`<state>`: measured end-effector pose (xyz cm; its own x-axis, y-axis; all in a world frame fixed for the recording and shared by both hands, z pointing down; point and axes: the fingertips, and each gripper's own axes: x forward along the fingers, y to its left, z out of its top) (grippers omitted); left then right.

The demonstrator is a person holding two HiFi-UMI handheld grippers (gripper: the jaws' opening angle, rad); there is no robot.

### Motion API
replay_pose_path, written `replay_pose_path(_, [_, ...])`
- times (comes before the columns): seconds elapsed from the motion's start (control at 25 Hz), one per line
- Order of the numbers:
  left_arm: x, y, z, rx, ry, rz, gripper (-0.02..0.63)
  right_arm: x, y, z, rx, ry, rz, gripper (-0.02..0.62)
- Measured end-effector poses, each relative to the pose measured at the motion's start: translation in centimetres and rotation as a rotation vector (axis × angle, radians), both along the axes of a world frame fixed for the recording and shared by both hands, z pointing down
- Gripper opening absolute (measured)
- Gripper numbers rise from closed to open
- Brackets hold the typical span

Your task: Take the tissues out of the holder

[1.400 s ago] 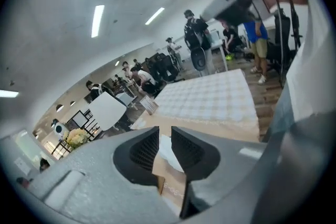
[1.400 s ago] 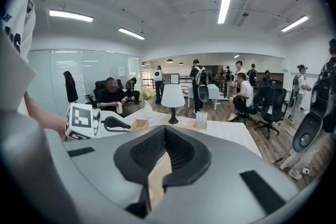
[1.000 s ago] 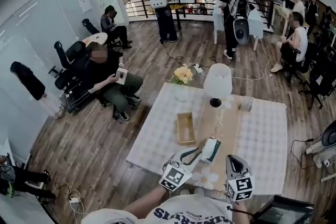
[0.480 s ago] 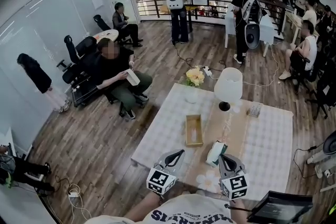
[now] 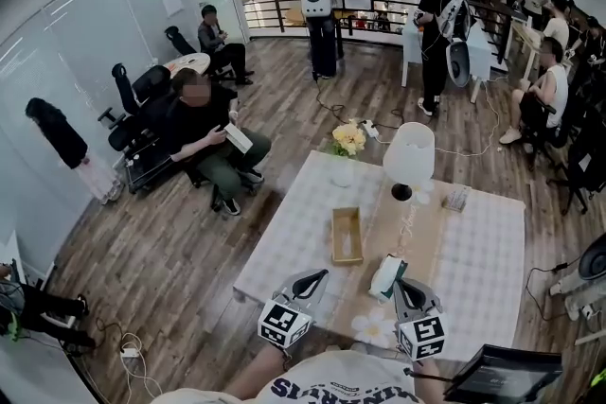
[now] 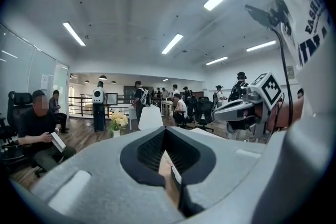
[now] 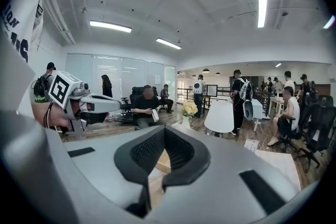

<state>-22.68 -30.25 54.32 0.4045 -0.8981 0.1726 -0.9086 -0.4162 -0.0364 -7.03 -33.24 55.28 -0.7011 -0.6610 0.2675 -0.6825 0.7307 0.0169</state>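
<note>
Overhead view of a long worktop [image 5: 478, 251] covered in a white cloth, with a tan runner [image 5: 417, 227] down its middle. It stands in a busy open office with people seated and standing around.

The wooden tissue holder [image 5: 347, 235], an open-topped box, sits at the centre of the frame on the runner's left edge. Its inside looks empty. The tissue pack [image 5: 385, 277] lies outside it, lower and to the right on the runner. It is apart from the holder and just beside the tip of the right gripper [image 5: 402, 288].

The left gripper [image 5: 317, 276] is at lower centre-left, pointing up the frame toward the holder. Its own view shows its black ribbed fingers [image 6: 143, 153] clenched together with nothing between them. Only a sliver of tan surface shows through the gap.

The right gripper view shows its fingers clenched too, tips meeting, with a corner of the wooden box visible beyond. It holds nothing.

A white table lamp [image 5: 409, 154] and a vase of pale yellow flowers [image 5: 348, 138] stand at the far end, well clear of the work. A white crumpled shape, too small to identify, lies between the two grippers near the bottom edge.

With the pack out on the runner and both grippers empty, the removal looks finished. The grippers appear to be resting clear of it, not reaching.
</note>
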Motion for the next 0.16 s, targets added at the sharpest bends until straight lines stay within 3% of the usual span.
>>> replay_pose_path(0.16, [1.0,-0.3,0.8,-0.009,0.026,0.014,0.003,1.1,-0.1,1.4,-0.026,0.001,-0.015,0.008])
